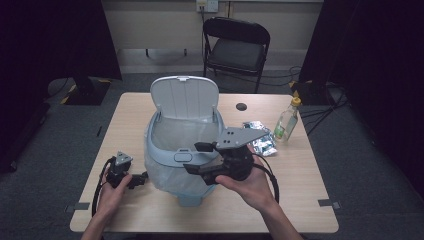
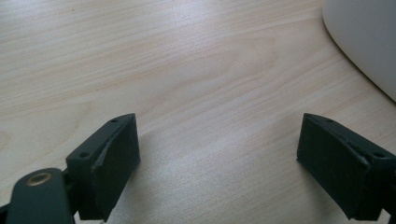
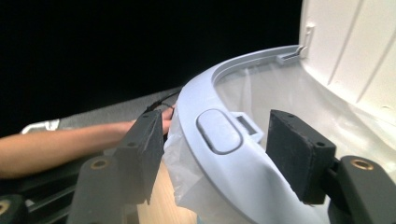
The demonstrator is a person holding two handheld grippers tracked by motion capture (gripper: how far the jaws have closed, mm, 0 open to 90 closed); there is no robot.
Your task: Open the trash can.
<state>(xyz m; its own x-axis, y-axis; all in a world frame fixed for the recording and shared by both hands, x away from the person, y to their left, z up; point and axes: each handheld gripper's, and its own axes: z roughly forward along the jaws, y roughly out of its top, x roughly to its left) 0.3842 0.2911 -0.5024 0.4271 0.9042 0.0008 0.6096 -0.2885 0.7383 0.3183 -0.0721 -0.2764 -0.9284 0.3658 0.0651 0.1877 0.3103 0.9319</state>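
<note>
The right gripper (image 3: 212, 154) straddles the bin rim (image 3: 219, 135) with spread jaws, not pinching yet; next it must close there. The left gripper (image 2: 219, 158) rests spread.

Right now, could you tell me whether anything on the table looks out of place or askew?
Only a crumpled silvery foil wrapper lies loose on the wooden table, beside the pale blue plastic bin with its lid up, not inside it.

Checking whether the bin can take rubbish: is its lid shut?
No, the lid stands upright behind the open bin in the high view.
</note>
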